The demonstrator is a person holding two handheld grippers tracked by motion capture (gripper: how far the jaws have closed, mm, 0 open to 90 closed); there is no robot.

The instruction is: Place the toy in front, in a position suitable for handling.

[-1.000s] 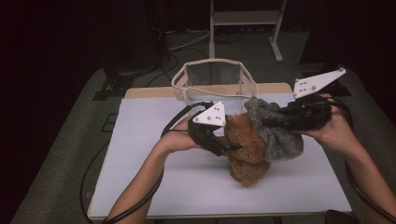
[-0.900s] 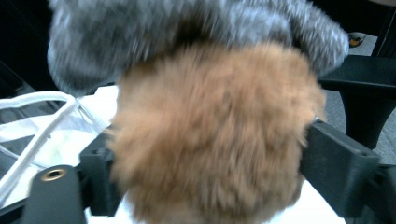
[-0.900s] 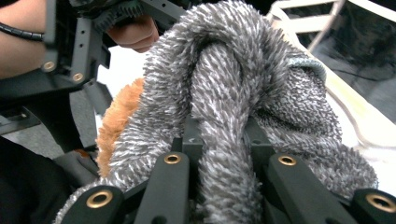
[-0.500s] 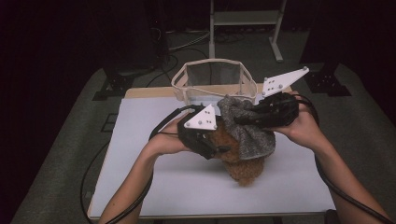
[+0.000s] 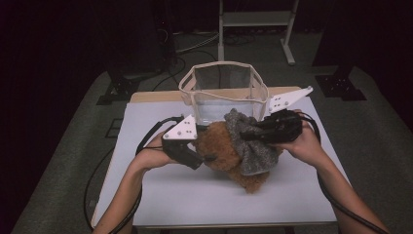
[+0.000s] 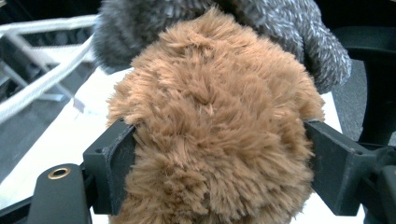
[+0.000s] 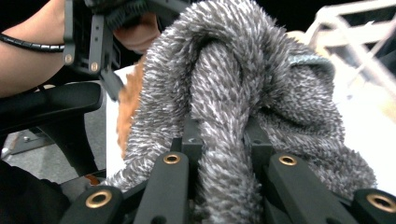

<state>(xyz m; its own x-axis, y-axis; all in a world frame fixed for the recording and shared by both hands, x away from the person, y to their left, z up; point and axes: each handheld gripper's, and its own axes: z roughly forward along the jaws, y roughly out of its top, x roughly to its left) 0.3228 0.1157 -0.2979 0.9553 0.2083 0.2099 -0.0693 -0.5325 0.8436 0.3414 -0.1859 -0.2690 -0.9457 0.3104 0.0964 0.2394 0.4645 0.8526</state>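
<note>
A brown fluffy plush toy point(image 5: 220, 146) lies on the white table point(image 5: 195, 204), just in front of a mesh basket point(image 5: 224, 68). A grey fuzzy cloth point(image 5: 253, 153) is draped over the toy's right side. My left gripper point(image 5: 204, 158) comes in from the left and is shut on the toy. In the left gripper view the brown fur point(image 6: 215, 116) bulges between both jaws, with the grey cloth point(image 6: 289, 28) behind it. My right gripper point(image 5: 246, 135) reaches in from the right. It is shut on a bunched fold of the grey cloth point(image 7: 224, 93), which is squeezed between its jaws.
The mesh basket with a cream rim stands upright at the table's back centre, close behind the toy. A white metal stand point(image 5: 255, 19) is on the floor beyond it. Black cables point(image 5: 146, 141) trail from both grippers across and off the table.
Both hands have moved left across the table, carrying the toy and the cloth with them. The bundle now sits right in front of the basket. Both grips are unchanged.
</note>
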